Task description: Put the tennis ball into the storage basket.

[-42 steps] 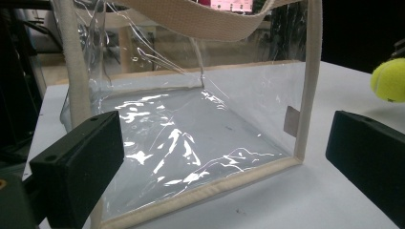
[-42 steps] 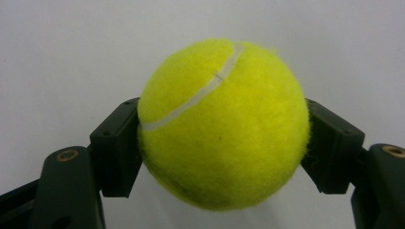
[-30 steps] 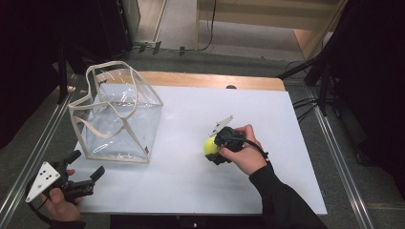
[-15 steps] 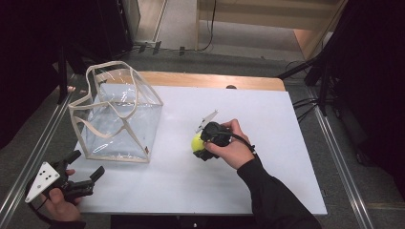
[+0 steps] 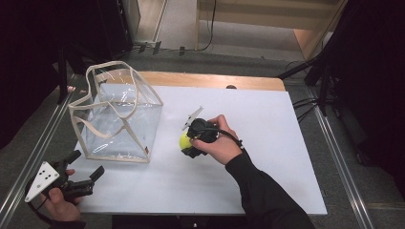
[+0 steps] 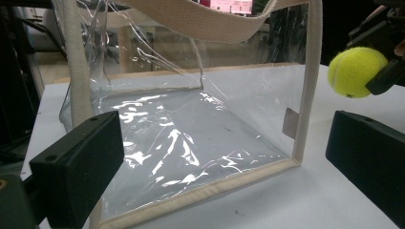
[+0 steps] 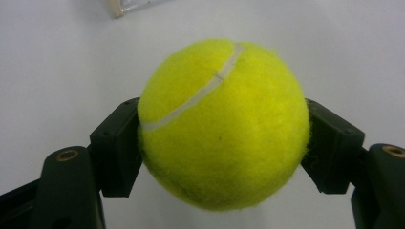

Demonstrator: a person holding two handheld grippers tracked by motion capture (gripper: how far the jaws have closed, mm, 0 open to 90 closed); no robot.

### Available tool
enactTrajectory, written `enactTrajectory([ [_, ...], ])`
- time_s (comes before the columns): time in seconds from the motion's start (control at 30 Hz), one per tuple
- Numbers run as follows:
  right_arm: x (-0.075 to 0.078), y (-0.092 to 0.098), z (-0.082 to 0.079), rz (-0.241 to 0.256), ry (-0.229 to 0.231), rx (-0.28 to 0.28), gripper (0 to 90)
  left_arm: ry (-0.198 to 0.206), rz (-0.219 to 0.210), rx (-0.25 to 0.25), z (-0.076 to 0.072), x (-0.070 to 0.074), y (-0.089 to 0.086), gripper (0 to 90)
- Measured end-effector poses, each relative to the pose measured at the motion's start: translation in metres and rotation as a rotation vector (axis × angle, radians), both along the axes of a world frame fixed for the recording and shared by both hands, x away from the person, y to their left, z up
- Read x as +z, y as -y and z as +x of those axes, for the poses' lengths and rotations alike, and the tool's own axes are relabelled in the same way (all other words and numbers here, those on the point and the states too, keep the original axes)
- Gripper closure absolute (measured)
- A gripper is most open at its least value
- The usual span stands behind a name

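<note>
**Tennis ball clamped beside the clear bag**

Centrally on the white rectangular table top (image 5: 267, 143), the high view shows the right gripper (image 5: 187, 143) pinching a fuzzy yellow-green tennis ball (image 5: 185, 141). Ball and gripper lie at about 3 o'clock from the transparent plastic tote bag with beige webbing trim and handles (image 5: 117, 126), near it but apart. The high view does not resolve the grip itself. The right gripper view supplies it: the ball (image 7: 222, 126) sits between the two black jaws, one pad pressed to each side, its white seam curving across the upper left face, with bare table surface behind. The left gripper view adds height: the ball (image 6: 356, 71), at 2 o'clock in that picture, is seen against the dark background above the table's far edge, with one black jaw of the right gripper (image 6: 382, 62) across its right side. Whether the ball is lifted off the table cannot be told for certain.

The left gripper (image 5: 79, 174), held in the person's left hand (image 5: 59, 205) at the 7 o'clock corner of the table, has its jaws spread wide and grips nothing. Its own view (image 6: 229, 162) frames the bag's near wall (image 6: 191, 138) between the two parted pads, the bag upright with its open mouth upward.
</note>
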State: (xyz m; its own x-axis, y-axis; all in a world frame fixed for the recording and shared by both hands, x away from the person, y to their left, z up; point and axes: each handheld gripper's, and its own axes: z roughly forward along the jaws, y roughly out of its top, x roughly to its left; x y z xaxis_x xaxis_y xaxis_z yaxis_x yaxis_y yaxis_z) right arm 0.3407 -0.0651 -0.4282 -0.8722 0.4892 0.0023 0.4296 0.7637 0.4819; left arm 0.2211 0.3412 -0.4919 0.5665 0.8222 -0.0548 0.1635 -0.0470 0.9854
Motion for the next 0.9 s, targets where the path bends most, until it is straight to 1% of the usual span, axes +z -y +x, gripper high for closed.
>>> enactTrajectory([
  [0.03,0.000,-0.002,0.001,0.003,0.003,0.015,24.1,0.000,0.000,0.000,0.000,0.000,0.000,0.0],
  [0.1,0.002,-0.007,0.002,0.001,-0.003,0.012,24.1,0.000,-0.002,-0.001,0.000,0.000,0.000,0.0],
  [0.27,0.007,-0.018,0.004,0.001,0.009,0.041,24.1,-0.007,-0.004,0.000,0.001,0.000,0.000,0.0],
  [0.37,0.010,-0.024,0.004,0.003,0.011,0.050,24.1,-0.006,-0.006,0.000,0.001,0.000,0.000,0.0],
  [0.43,0.011,-0.029,0.004,0.004,0.013,0.047,24.1,-0.007,-0.008,0.001,0.001,0.000,0.000,0.0],
  [0.47,0.012,-0.031,0.005,0.005,0.014,0.060,24.1,-0.009,-0.003,0.002,0.001,0.000,0.000,0.0],
  [0.57,0.014,-0.035,0.006,0.009,0.008,0.063,24.1,-0.014,0.001,0.003,0.001,0.000,0.000,0.0],
  [0.6,0.015,-0.036,0.007,0.008,0.014,0.074,24.1,-0.014,0.001,0.003,0.001,0.000,0.000,0.0],
  [0.63,0.016,-0.038,0.007,0.008,0.006,0.065,24.1,-0.015,0.001,0.002,0.001,0.000,-0.001,0.0],
  [0.67,0.017,-0.039,0.008,0.014,0.014,0.076,24.1,-0.015,-0.001,0.002,0.001,0.000,0.000,0.0],
  [0.7,0.019,-0.040,0.009,0.007,0.008,0.075,24.1,-0.015,-0.003,0.003,0.001,0.000,-0.001,0.0],
  [0.77,0.023,-0.043,0.010,0.012,0.019,0.091,24.1,-0.015,-0.004,0.002,0.001,0.000,-0.001,0.0],
  [0.8,0.025,-0.044,0.010,0.017,0.015,0.084,24.1,-0.015,-0.005,0.001,0.001,0.000,-0.001,0.0],
  [0.9,0.031,-0.049,0.011,0.020,0.022,0.086,24.1,-0.015,-0.009,0.001,0.001,0.000,-0.001,0.0],
])
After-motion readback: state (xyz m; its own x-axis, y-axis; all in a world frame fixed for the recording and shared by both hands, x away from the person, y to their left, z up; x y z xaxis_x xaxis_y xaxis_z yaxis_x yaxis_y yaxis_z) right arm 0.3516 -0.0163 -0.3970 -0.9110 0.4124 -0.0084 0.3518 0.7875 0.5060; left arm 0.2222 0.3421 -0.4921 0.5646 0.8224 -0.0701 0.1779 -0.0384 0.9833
